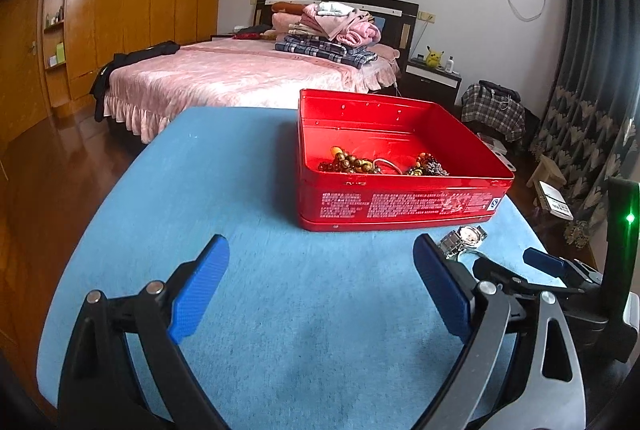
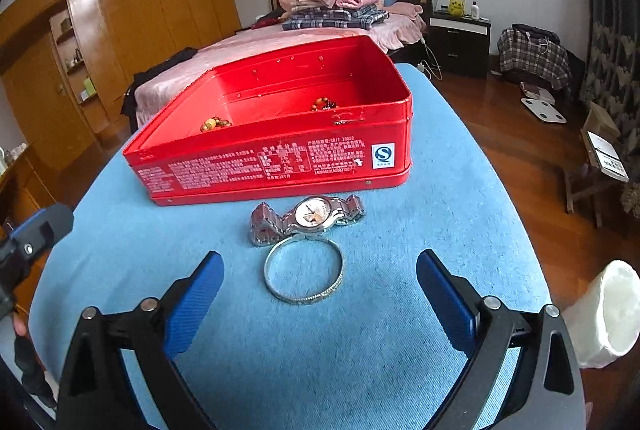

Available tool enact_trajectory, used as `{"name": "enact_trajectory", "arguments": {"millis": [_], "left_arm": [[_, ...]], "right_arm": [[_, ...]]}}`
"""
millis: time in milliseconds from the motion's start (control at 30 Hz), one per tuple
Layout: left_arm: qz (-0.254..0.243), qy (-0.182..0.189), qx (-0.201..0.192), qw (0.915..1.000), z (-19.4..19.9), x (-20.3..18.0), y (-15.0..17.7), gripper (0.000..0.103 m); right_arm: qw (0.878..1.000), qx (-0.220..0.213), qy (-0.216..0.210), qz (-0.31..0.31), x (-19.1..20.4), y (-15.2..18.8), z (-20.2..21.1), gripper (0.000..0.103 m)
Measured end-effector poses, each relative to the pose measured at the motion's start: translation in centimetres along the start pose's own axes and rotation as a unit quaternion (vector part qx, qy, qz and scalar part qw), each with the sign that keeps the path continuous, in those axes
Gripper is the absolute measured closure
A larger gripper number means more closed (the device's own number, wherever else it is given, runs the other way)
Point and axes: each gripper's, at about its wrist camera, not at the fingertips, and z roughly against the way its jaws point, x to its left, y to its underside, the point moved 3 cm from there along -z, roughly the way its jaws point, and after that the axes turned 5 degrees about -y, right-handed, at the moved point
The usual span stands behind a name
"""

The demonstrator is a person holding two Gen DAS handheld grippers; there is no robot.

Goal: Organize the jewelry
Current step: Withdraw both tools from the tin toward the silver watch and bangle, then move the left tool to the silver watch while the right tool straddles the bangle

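Note:
A red tin box (image 1: pixel 400 204) (image 2: pixel 256 170) stands open on the blue table (image 1: pixel 240 210) (image 2: pixel 460 170). Inside lie beaded bracelets (image 1: pixel 352 163) (image 2: pixel 215 124) and a silver bangle. In the right wrist view a silver wristwatch (image 2: pixel 308 216) and a silver bangle (image 2: pixel 304 272) lie on the cloth just before the box. My right gripper (image 2: pixel 318 284) is open, its fingers either side of the bangle, slightly behind it. My left gripper (image 1: pixel 320 270) is open and empty over bare cloth, left of the watch (image 1: pixel 464 238). The right gripper (image 1: pixel 516 266) shows at the right of the left wrist view.
A bed (image 1: pixel 248 78) with folded clothes stands behind the table. A wooden wardrobe (image 1: pixel 120 10) lines the left wall. A white bin (image 2: pixel 612 314) stands on the floor at the table's right. A nightstand (image 2: pixel 460 38) and a plaid bag (image 2: pixel 532 58) are at the far right.

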Motion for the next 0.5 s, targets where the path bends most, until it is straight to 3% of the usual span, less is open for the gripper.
{"name": "enact_trajectory", "arguments": {"millis": [133, 267, 367, 500], "left_arm": [[0.0, 0.003, 0.003, 1.0, -0.4, 0.0, 0.0, 0.013], [0.001, 0.003, 0.006, 1.0, -0.6, -0.1, 0.1, 0.013], [0.004, 0.005, 0.008, 1.0, -0.8, -0.1, 0.1, 0.013], [0.001, 0.01, 0.011, 0.9999, -1.1, -0.5, 0.2, 0.013]], "right_arm": [[1.0, 0.015, -0.001, 0.007, 0.3, 0.1, -0.7, 0.018], [0.999, 0.034, -0.005, 0.011, 0.6, 0.2, -1.5, 0.032], [0.999, 0.04, 0.002, 0.018, 0.7, 0.3, -1.8, 0.035], [0.998, 0.047, 0.008, 0.039, 1.4, 0.3, -2.2, 0.054]]}}
